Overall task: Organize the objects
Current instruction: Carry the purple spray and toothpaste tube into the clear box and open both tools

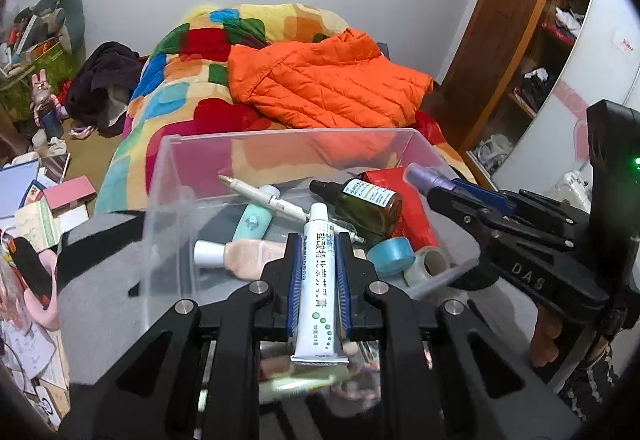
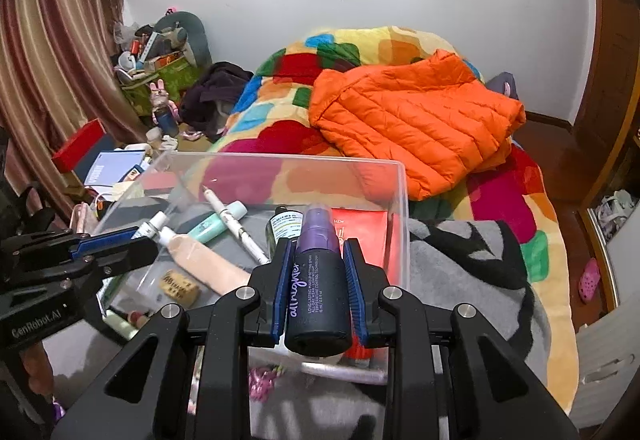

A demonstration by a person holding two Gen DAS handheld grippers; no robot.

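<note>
With both units held over the clear plastic bin point(image 1: 168, 176), the left gripper point(image 1: 319, 240) is clamped on a white ointment tube point(image 1: 318, 280), its blue pads pressing the tube's sides and the cap end pointing toward the bin. The right gripper point(image 2: 319, 246) is closed on a black spray bottle point(image 2: 318, 296) with a purple cap, held lengthwise between the pads, cap forward.

The bin sits on a grey and black blanket point(image 2: 460, 268) at the foot of the bed. Inside it lie a beige tube point(image 1: 248, 254), a mint-green tube point(image 1: 254, 220), a white pen point(image 1: 280, 202), a dark green dropper bottle point(image 1: 366, 202), a red packet point(image 1: 414, 218), a blue tape roll point(image 1: 394, 254) and a clear tape roll point(image 1: 430, 264) just beside it.

Beyond the bin, an orange puffer jacket point(image 2: 412, 120) lies on a multicoloured quilt point(image 2: 280, 108). Clutter covers the floor on the left side.
</note>
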